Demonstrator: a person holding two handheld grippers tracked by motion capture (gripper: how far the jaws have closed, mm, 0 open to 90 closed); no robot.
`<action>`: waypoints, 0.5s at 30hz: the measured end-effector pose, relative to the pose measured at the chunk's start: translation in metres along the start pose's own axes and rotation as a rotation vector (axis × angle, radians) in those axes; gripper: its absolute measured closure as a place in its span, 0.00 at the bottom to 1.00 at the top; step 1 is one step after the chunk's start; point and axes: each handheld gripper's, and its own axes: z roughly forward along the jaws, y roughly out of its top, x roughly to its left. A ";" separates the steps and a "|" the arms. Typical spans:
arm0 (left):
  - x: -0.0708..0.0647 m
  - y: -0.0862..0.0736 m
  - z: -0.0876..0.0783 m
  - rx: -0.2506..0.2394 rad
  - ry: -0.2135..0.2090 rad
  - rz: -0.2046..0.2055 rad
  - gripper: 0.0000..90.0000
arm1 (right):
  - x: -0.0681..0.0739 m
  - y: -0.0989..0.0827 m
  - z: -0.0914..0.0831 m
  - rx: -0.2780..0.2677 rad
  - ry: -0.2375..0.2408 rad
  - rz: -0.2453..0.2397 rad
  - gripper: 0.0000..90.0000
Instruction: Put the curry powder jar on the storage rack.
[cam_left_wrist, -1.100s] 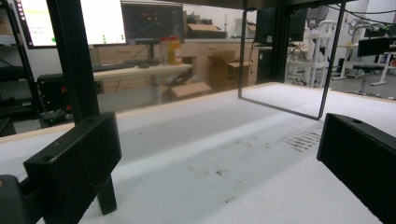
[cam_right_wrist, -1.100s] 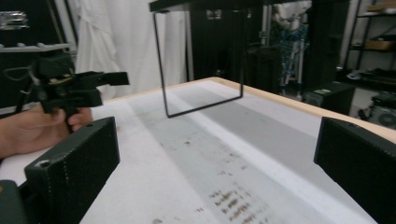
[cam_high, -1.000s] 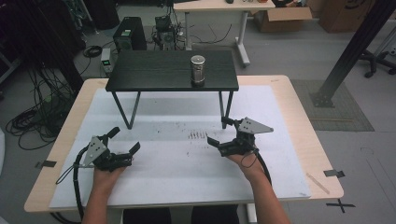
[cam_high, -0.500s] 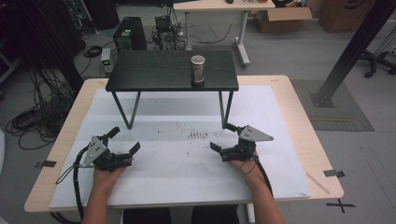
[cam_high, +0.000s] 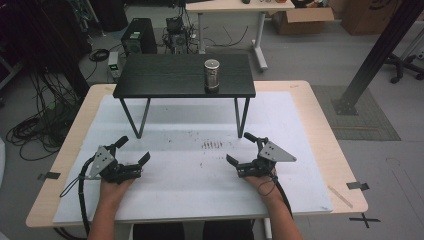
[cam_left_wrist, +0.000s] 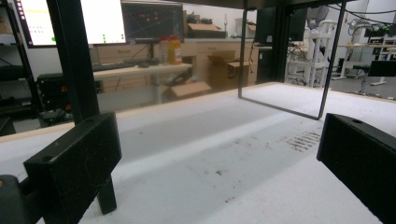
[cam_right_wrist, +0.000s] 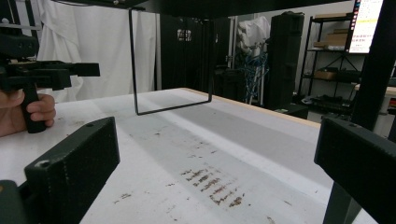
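A metal can (cam_high: 211, 74) stands upright on a small black table (cam_high: 165, 76) at the back of the white mat (cam_high: 200, 165). My left gripper (cam_high: 134, 150) rests low on the mat at the front left, open, with nothing between its jaws. My right gripper (cam_high: 241, 148) sits at the front right, also open and empty, aimed toward the black table's right legs. In the left gripper view the mat (cam_left_wrist: 210, 154) lies between the wide-apart jaws. The right gripper view shows the left gripper (cam_right_wrist: 51, 70) held in a hand at far left.
The black table's thin wire legs (cam_high: 241, 117) stand on the mat just ahead of both grippers. A patch of dark scuff marks (cam_high: 212, 145) lies between them. The wooden tabletop's edge (cam_high: 325, 135) borders the mat. Cables trail from each gripper toward the person.
My right gripper has drawn back toward the person and slightly lower on the mat. The left gripper has stayed in place.
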 end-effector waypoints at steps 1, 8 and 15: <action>0.000 0.000 0.000 -0.001 0.000 0.001 0.00 | 0.000 0.000 0.000 0.001 0.000 -0.002 0.00; 0.000 0.000 0.000 -0.002 0.000 0.000 0.00 | 0.000 0.000 0.000 0.003 0.000 0.003 0.00; 0.000 0.000 0.000 -0.001 0.001 -0.004 0.00 | 0.000 0.000 0.000 0.002 0.000 0.002 0.00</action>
